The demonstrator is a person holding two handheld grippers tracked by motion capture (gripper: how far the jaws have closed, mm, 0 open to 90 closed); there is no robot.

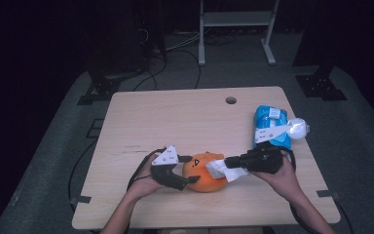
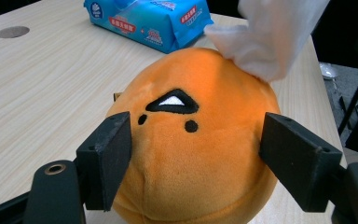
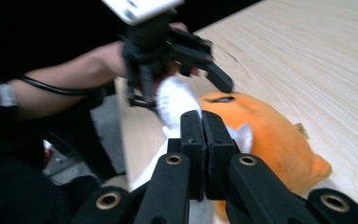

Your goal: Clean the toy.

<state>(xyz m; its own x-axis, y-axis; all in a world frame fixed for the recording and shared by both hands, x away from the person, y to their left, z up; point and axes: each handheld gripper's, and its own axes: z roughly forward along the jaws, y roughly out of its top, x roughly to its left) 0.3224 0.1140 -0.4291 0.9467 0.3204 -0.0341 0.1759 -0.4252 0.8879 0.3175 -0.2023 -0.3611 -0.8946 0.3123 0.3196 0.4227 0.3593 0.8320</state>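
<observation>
High view: the round orange plush toy [image 1: 204, 173] sits on the pale wooden table [image 1: 175, 117]. Left gripper view: the left gripper [image 2: 196, 156] clasps its fuzzy sides. Right gripper view: the right gripper [image 3: 201, 123] pinches a soft white wipe [image 3: 175, 100] against the toy

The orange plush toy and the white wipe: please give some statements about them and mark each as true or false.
1. The right gripper is shut on the white wipe. True.
2. The wipe touches the top of the orange plush toy. True.
3. The left gripper has its jaws on either side of the toy. True.
4. The blue wipes pack lies under the toy. False: it lies apart, farther back on the table.
5. The toy hangs in the air. False: it rests on the table.
</observation>
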